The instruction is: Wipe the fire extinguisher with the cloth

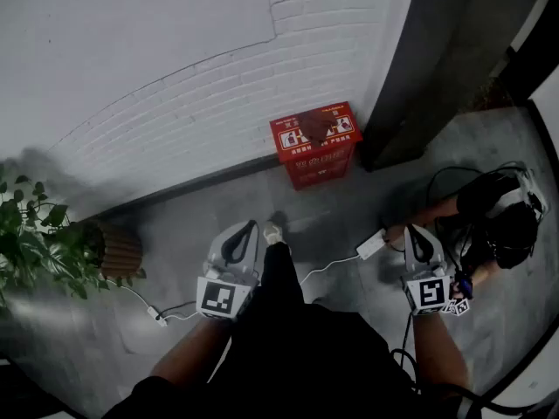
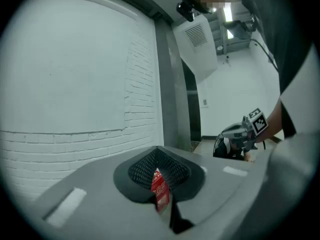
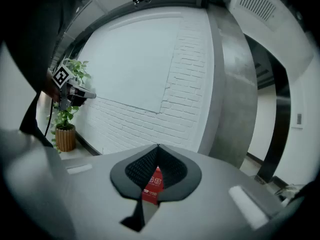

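A red fire-extinguisher box (image 1: 316, 143) stands on the floor against the white brick wall. A dark brown patch (image 1: 316, 126), perhaps a cloth, lies on its lid. No extinguisher itself shows. My left gripper (image 1: 254, 224) and right gripper (image 1: 409, 228) hover well short of the box, both pointing toward it, jaws shut with nothing held. In the left gripper view the box (image 2: 159, 189) shows through the gap behind the closed tips (image 2: 158, 148). The right gripper view shows the same box (image 3: 152, 184) behind its tips (image 3: 158, 145).
A potted plant (image 1: 35, 234) in a ribbed pot (image 1: 120, 251) stands at the left. A white adapter (image 1: 371, 244) with cables lies on the grey floor. A black bag with gear (image 1: 500, 221) sits at the right. A dark pillar (image 1: 419, 68) rises right of the box.
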`<state>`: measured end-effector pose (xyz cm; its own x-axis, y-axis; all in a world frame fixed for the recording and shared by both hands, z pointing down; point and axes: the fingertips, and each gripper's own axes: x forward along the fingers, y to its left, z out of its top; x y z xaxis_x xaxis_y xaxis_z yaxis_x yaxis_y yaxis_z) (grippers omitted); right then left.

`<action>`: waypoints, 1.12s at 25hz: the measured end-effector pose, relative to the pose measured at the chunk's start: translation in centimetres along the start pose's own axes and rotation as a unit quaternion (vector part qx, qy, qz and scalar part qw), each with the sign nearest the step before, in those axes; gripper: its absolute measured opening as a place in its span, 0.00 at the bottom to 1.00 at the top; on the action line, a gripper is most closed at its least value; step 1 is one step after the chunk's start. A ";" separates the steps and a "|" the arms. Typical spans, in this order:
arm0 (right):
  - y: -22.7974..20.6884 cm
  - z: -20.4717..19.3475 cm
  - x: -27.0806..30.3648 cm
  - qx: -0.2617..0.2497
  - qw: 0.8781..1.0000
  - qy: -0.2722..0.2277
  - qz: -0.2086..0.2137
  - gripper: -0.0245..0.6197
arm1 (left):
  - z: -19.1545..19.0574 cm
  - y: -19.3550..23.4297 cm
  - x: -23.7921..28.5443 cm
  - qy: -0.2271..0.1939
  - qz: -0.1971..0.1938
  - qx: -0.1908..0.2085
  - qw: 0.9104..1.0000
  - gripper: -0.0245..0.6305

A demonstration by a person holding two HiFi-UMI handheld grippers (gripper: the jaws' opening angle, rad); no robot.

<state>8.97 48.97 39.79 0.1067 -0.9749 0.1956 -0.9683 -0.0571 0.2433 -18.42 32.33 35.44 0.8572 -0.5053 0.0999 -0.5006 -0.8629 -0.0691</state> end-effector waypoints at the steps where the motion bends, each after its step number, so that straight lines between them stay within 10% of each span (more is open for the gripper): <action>1: -1.0 -0.5 1.6 0.004 1.000 0.015 -0.010 0.04 | -0.3 1.2 1.6 0.001 0.001 -0.012 1.000 0.04; 10: -5.2 2.2 20.1 0.051 0.995 0.083 -0.009 0.04 | 4.8 15.4 17.7 -0.032 -0.029 -0.021 0.999 0.04; 15: -4.0 4.5 29.3 0.041 0.989 0.115 0.078 0.04 | 6.0 19.9 26.0 -0.018 -0.049 -0.008 0.999 0.04; 21: -1.7 -0.6 39.3 0.027 0.964 0.186 0.189 0.04 | 7.9 19.5 30.6 -0.052 -0.045 -0.032 0.997 0.04; 28: 2.1 -10.6 47.4 0.021 0.914 0.280 0.292 0.13 | 5.3 24.5 27.4 0.047 0.056 -0.059 0.996 0.04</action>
<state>14.40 4.97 59.67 -0.3430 -0.5800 0.7389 -0.9040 0.4176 -0.0918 -6.54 -2.56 31.20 0.7824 -0.5929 0.1909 -0.6086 -0.7928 0.0321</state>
